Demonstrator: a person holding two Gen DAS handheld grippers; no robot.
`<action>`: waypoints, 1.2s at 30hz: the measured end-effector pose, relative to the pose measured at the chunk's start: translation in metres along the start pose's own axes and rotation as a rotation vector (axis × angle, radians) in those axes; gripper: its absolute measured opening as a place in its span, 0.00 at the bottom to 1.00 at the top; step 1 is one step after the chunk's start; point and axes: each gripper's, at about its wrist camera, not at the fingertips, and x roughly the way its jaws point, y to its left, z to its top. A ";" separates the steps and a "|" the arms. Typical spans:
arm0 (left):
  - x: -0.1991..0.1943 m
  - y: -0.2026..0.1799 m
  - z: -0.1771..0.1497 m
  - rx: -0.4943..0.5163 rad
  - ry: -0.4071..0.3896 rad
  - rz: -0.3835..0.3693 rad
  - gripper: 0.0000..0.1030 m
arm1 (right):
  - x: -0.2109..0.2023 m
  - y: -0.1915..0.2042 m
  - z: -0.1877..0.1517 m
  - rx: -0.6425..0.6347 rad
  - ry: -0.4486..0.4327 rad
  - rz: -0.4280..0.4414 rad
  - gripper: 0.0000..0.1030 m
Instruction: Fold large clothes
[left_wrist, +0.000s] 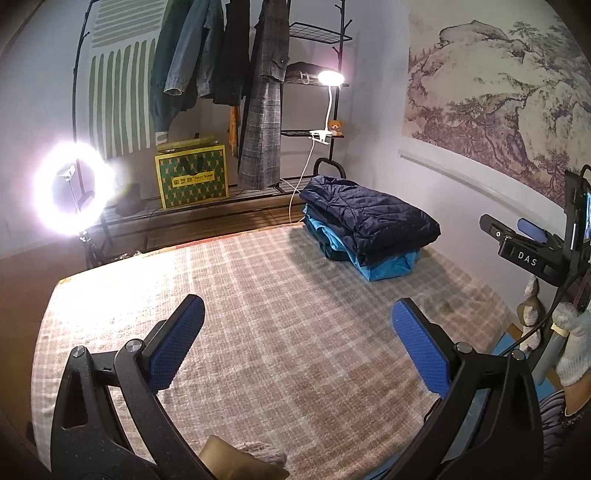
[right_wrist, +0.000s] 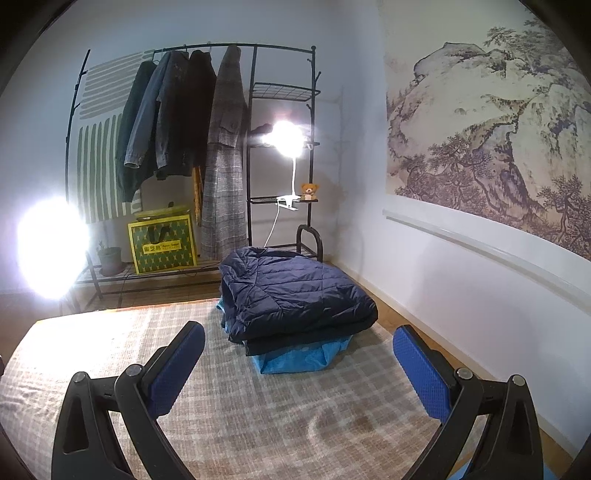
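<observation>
A stack of folded clothes lies at the far right of the plaid-covered bed: a navy quilted jacket on top, blue garments under it. My left gripper is open and empty above the middle of the bed, well short of the stack. My right gripper is open and empty, just in front of the stack. The right gripper also shows at the right edge of the left wrist view, held by a gloved hand.
A black clothes rack with several hanging coats stands beyond the bed. A yellow-green box, a plant pot, a clip lamp and a ring light are there. A wall with a landscape painting runs along the right.
</observation>
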 end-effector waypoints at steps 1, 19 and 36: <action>0.000 0.000 0.000 0.001 0.000 -0.001 1.00 | 0.000 0.000 0.000 0.000 0.000 0.000 1.00; -0.004 -0.001 0.002 0.008 -0.004 -0.002 1.00 | -0.005 0.004 -0.002 0.001 -0.007 -0.009 1.00; -0.003 -0.003 0.001 0.014 -0.004 0.003 1.00 | -0.003 0.005 -0.002 -0.012 -0.005 0.001 1.00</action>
